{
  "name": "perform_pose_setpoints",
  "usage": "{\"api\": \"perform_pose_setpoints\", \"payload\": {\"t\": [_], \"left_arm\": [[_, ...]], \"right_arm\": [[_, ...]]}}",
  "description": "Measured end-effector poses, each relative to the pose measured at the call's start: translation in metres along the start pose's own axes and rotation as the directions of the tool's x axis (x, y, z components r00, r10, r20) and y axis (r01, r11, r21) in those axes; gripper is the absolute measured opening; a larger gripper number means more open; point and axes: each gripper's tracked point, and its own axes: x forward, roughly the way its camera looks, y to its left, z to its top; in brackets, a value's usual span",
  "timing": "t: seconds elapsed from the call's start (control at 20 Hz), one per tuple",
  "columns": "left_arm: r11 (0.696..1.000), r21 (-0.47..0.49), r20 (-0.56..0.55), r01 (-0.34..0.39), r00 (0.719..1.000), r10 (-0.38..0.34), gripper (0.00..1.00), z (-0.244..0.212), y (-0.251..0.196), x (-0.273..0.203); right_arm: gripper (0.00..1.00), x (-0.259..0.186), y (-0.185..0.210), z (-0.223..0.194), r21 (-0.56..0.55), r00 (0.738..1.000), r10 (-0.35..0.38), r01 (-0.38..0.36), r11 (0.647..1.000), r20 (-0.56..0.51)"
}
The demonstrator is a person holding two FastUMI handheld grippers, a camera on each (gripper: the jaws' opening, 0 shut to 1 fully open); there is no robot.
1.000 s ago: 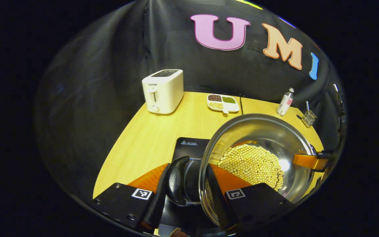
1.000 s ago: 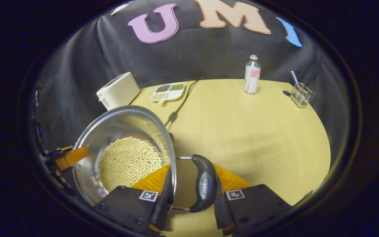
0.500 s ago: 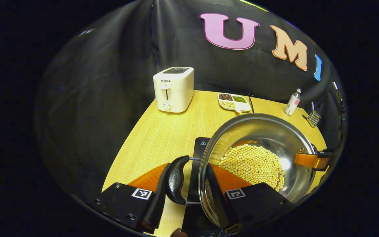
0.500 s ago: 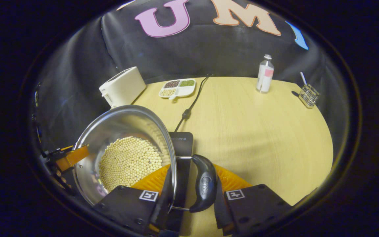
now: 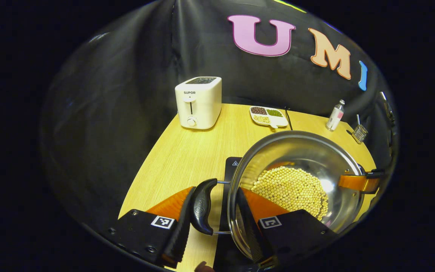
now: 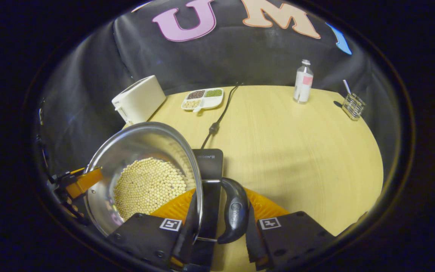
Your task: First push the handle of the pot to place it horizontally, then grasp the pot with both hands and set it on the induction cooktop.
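Pot (image 5: 296, 151) of beans (image 5: 291, 190) shifted slightly over cooktop (image 6: 208, 162) since earlier frame. Left gripper (image 5: 212, 226) clamps one handle (image 5: 201, 206) and rim; right gripper (image 6: 219, 226) likewise clamps its handle (image 6: 235, 215).

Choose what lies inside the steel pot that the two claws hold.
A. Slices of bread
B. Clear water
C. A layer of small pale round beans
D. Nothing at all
C: in the left gripper view the pot has small pale round beans covering its bottom, and the right gripper view shows the same beans.
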Motion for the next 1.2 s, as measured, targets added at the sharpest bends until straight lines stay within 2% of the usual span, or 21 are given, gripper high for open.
{"api": "perform_pose_setpoints", "payload": {"t": [0.15,0.2,0.45,0.55,0.7,0.75,0.8,0.9,0.95,1.2], "left_arm": [[1.0,0.006,0.006,-0.002,1.0,0.002,0.69,0.001,0.0,0.001],[1.0,0.005,0.007,-0.003,1.0,0.003,0.7,0.001,-0.001,0.0],[1.0,0.006,0.03,-0.02,0.999,0.02,0.74,0.0,-0.001,-0.001],[1.0,0.013,0.03,-0.024,0.999,0.024,0.75,-0.001,-0.001,-0.001],[0.999,0.039,0.064,-0.022,0.998,0.02,0.82,0.01,-0.007,-0.002],[0.998,0.051,0.072,-0.026,0.997,0.022,0.89,0.009,-0.008,-0.001],[0.997,0.068,0.074,-0.023,0.997,0.018,1.0,0.013,-0.011,-0.001],[0.994,0.098,0.075,-0.045,0.996,0.038,0.96,0.016,-0.009,0.0],[0.993,0.106,0.079,-0.051,0.996,0.042,0.99,0.017,-0.008,0.0],[0.992,0.108,0.095,-0.059,0.994,0.049,0.99,0.019,-0.008,-0.004]], "right_arm": [[0.61,0.002,-0.002,-0.002,0.002,1.0,-0.001,0.001,1.0,-0.012],[0.56,0.0,-0.002,-0.003,0.002,1.0,0.0,0.0,1.0,-0.012],[0.62,-0.001,0.0,0.004,-0.026,1.0,-0.003,0.004,1.0,0.029],[0.6,-0.002,0.001,0.007,-0.039,0.999,0.002,0.0,0.999,0.047],[0.71,-0.003,0.004,0.013,-0.016,0.998,0.022,-0.021,1.0,0.055],[0.85,-0.003,0.004,0.015,-0.017,0.998,0.019,-0.018,1.0,0.061],[0.9,-0.004,0.003,0.014,-0.021,0.998,0.018,-0.016,1.0,0.062],[0.98,-0.004,0.005,0.011,-0.024,0.999,0.022,-0.021,0.999,0.05],[0.95,-0.004,0.005,0.011,-0.026,0.998,0.025,-0.024,0.999,0.051],[0.98,-0.006,0.006,0.016,-0.008,0.997,0.037,-0.037,0.999,0.061]]}}
